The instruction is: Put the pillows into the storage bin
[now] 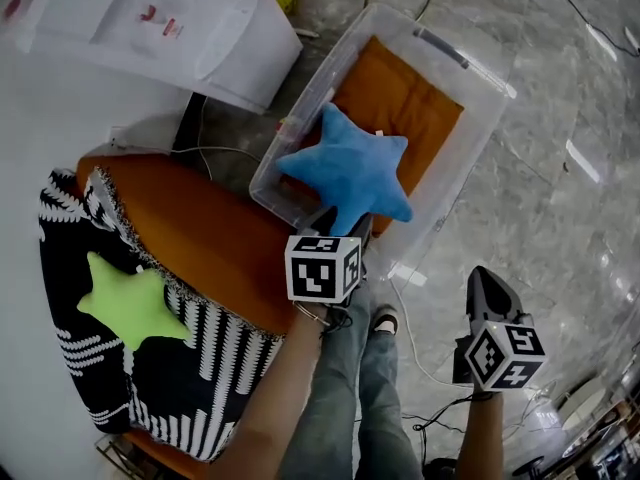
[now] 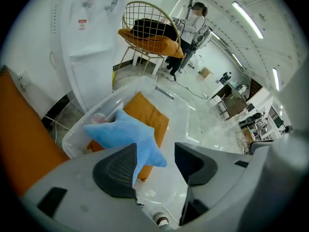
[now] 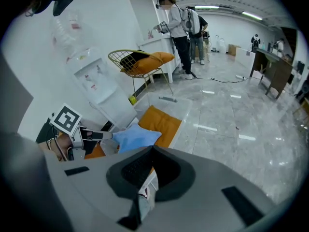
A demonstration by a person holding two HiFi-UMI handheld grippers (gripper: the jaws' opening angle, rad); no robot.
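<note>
A blue star pillow (image 1: pixel 350 173) lies over the near rim of the clear storage bin (image 1: pixel 480 73), partly on the orange pillow (image 1: pixel 400 98) that lies inside. My left gripper (image 1: pixel 345 226) is at the star's near tip, open. In the left gripper view the star (image 2: pixel 123 132) sits just beyond the spread jaws of my left gripper (image 2: pixel 155 153), one tip by the left pad (image 2: pixel 116 170), unpressed. My right gripper (image 1: pixel 483 280) hangs over the floor right of the bin, its jaws together. The right gripper view shows this gripper (image 3: pixel 153 149) shut, nothing gripped, with the star (image 3: pixel 135 137) beyond it.
A green star pillow (image 1: pixel 130 303) rests on a black-and-white cushion (image 1: pixel 230 368) at the left, beside a large orange cushion (image 1: pixel 200 228). A white water dispenser (image 1: pixel 180 28) stands behind. A wire chair (image 2: pixel 149 33) and people (image 3: pixel 176 28) are farther off. My legs (image 1: pixel 350 388) are below.
</note>
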